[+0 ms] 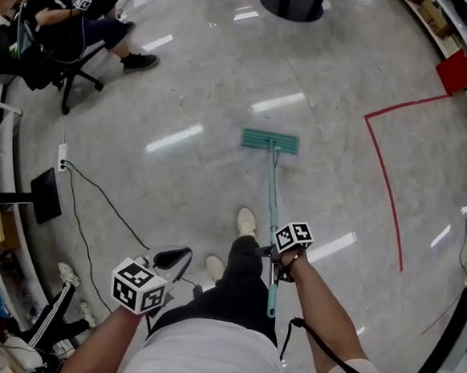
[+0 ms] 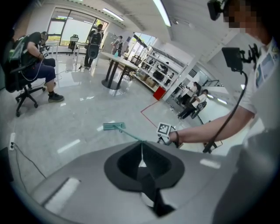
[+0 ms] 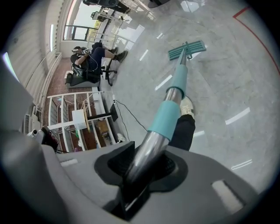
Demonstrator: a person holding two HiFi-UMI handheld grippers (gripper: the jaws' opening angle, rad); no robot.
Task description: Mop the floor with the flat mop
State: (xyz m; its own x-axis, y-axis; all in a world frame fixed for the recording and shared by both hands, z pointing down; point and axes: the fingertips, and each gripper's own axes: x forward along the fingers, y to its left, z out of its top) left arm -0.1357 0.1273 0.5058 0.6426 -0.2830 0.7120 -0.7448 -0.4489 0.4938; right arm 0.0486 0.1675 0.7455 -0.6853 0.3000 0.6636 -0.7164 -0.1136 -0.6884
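Mop head [image 1: 270,141] lies flat on the floor [image 1: 225,84]. From it the handle [image 1: 273,197] runs straight back to the right gripper [image 1: 276,259], which sits around the handle near its rear end. One shoe [image 1: 247,221] stands behind the mop head, just left of the handle. Left gripper [image 1: 171,259] is back and left of the mop head, apart from the handle. Tape line [image 1: 386,173] lies right of the mop head. Table base [image 1: 293,3] is well beyond it, seated person [image 1: 70,16] beyond and far left. Power strip [image 1: 62,157] is on the floor, well left.
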